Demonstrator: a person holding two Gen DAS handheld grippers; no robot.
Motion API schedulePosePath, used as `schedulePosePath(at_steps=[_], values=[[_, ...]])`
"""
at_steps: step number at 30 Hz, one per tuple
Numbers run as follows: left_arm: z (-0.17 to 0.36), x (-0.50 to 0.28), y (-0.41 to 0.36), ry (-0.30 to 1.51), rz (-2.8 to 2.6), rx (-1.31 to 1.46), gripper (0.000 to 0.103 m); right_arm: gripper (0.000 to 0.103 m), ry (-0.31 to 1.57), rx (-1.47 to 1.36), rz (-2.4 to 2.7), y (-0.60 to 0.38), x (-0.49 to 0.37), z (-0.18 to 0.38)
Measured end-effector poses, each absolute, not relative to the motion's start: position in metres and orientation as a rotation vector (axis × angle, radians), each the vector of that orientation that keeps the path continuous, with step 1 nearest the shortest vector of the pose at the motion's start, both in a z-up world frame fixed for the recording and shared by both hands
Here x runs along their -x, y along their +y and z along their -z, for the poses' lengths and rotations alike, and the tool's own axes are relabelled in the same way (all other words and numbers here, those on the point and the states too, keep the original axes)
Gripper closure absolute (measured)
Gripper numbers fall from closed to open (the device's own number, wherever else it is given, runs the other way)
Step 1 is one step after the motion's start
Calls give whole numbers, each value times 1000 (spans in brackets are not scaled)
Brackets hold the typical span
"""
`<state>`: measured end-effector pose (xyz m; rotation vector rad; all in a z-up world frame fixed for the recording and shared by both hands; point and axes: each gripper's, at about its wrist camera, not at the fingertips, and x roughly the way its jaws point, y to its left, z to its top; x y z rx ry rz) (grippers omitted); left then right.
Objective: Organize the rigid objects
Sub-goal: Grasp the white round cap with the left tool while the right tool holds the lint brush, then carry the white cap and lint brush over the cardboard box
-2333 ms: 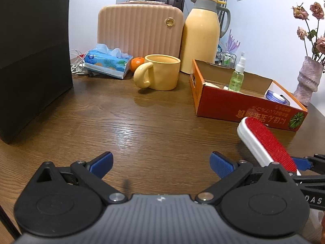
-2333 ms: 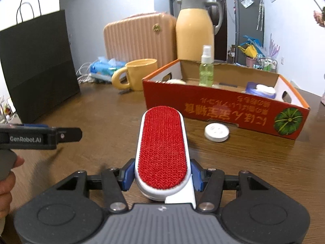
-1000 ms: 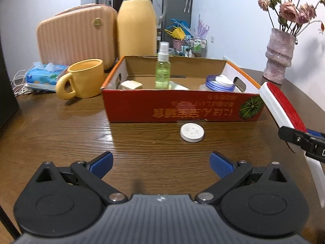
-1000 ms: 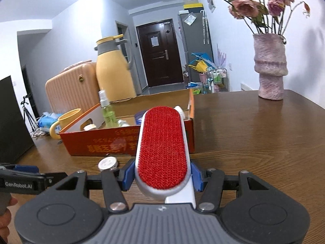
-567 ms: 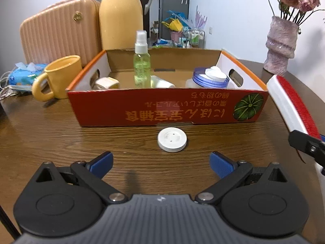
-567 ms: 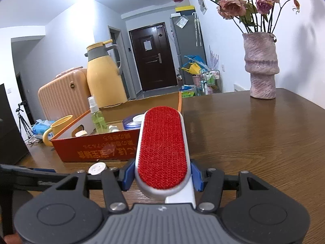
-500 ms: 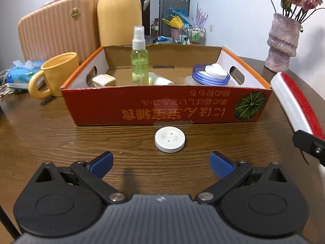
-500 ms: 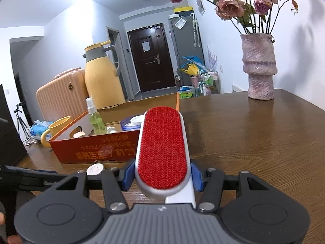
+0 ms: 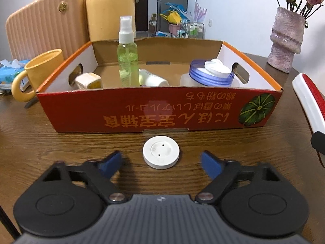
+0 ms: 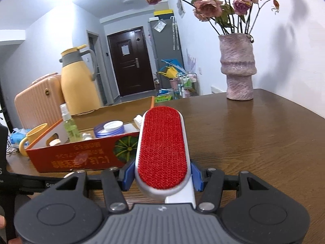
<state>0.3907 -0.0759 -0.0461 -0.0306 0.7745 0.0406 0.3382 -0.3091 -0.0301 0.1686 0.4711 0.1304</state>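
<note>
In the left wrist view, the spray bottle [image 9: 127, 56] and jars were already stowed in the cardboard box [image 9: 158, 109], while a white disc [image 9: 161, 155] lay on the desk [image 9: 50, 146] before the box, ahead of the wide-open left hand-held gripper [image 9: 161, 161]; in the right wrist view, the lint brush [image 10: 162, 148] was clamped in the right hand-held gripper [image 10: 162, 175] beside the box, not yet stowed.

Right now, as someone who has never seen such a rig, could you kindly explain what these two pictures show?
A person holds a two-finger gripper in each hand, and each carries a camera looking along its fingers. In the left view, the left gripper is open, its blue pads either side of a white round disc lying on the wooden table. Behind it stands a red cardboard box holding a green spray bottle and a blue-lidded jar. In the right view, the right gripper is shut on a red lint brush.
</note>
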Motion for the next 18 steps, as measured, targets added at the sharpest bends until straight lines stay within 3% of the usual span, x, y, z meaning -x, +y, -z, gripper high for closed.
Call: schedulePosePath(at_steps=[3, 4, 18], values=[[45, -393, -76, 757, -30, 20, 48, 48, 476, -170, -116, -309, -341, 32], [44, -393, -75, 753, -25, 21, 62, 48, 476, -171, -113, -309, -341, 32], [27, -373, -69, 671, 4, 46, 63, 48, 454, -135, -80, -306, -342, 37]])
